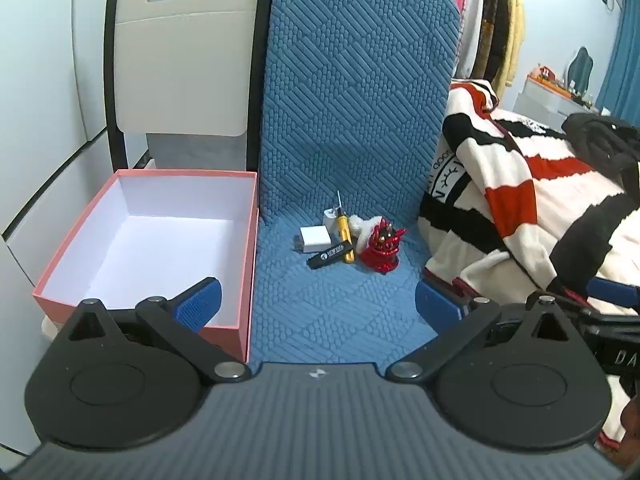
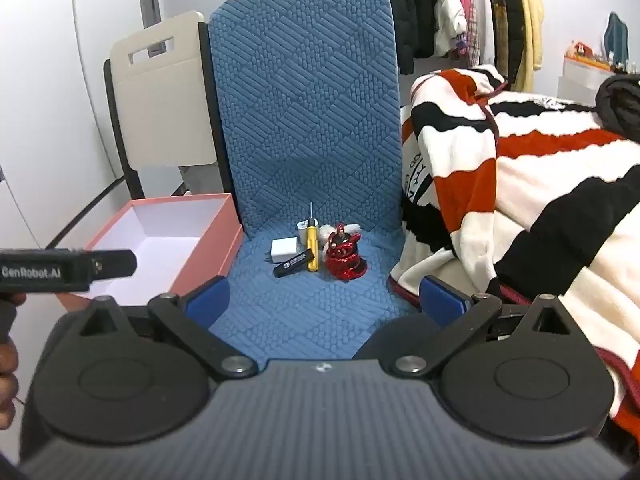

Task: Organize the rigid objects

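Observation:
Small objects lie grouped at the back of a blue quilted chair seat [image 1: 332, 312]: a white charger plug [image 1: 315, 239], a yellow screwdriver [image 1: 345, 236], a black stick-shaped device [image 1: 330, 255] and a red shiny figurine [image 1: 382, 251] with a white furry piece behind it. An open pink box [image 1: 140, 240] with a white inside stands left of the seat. My left gripper [image 1: 320, 304] is open and empty, in front of the objects. My right gripper [image 2: 326, 296] is open and empty, facing the same group: plug [image 2: 284, 251], screwdriver [image 2: 311, 248], black device [image 2: 293, 266], figurine [image 2: 344, 258].
A red, black and white striped blanket [image 1: 532, 208] lies on the right, close to the seat edge. A beige chair back [image 1: 184, 76] stands behind the pink box [image 2: 172, 248]. Clothes [image 2: 472, 12] hang at the back right. The left gripper's body [image 2: 60, 270] shows at the right view's left edge.

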`<state>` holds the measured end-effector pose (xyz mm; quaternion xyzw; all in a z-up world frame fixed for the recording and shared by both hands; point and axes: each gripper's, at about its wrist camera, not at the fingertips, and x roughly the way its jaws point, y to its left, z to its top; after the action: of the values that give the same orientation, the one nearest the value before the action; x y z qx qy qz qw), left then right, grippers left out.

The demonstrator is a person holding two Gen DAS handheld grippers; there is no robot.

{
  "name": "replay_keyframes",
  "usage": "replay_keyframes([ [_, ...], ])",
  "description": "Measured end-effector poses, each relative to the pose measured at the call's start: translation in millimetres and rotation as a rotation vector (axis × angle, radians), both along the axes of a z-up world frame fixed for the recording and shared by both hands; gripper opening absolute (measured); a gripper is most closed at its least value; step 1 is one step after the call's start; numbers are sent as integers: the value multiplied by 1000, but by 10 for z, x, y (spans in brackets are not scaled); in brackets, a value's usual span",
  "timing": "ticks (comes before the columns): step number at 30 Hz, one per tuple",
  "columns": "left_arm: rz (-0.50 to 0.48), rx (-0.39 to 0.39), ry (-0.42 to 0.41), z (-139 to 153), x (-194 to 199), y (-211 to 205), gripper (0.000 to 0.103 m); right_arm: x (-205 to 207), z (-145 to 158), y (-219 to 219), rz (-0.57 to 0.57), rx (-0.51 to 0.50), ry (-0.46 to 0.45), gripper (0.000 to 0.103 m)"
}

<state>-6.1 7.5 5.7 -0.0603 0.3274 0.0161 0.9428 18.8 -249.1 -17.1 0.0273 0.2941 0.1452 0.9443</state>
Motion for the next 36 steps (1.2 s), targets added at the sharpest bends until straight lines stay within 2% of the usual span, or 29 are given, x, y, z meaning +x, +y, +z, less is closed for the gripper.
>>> replay_keyframes([
  [11,-12,-31,39,-44,22,47,103,35,24,78,-2,-17,17,103],
  [25,-23,-52,50,-64,75,18,103,20,17,72,2,-2,35,103],
  [36,-44,-64,88,-150,167,24,103,156,-13,115,11,-2,58,103],
])
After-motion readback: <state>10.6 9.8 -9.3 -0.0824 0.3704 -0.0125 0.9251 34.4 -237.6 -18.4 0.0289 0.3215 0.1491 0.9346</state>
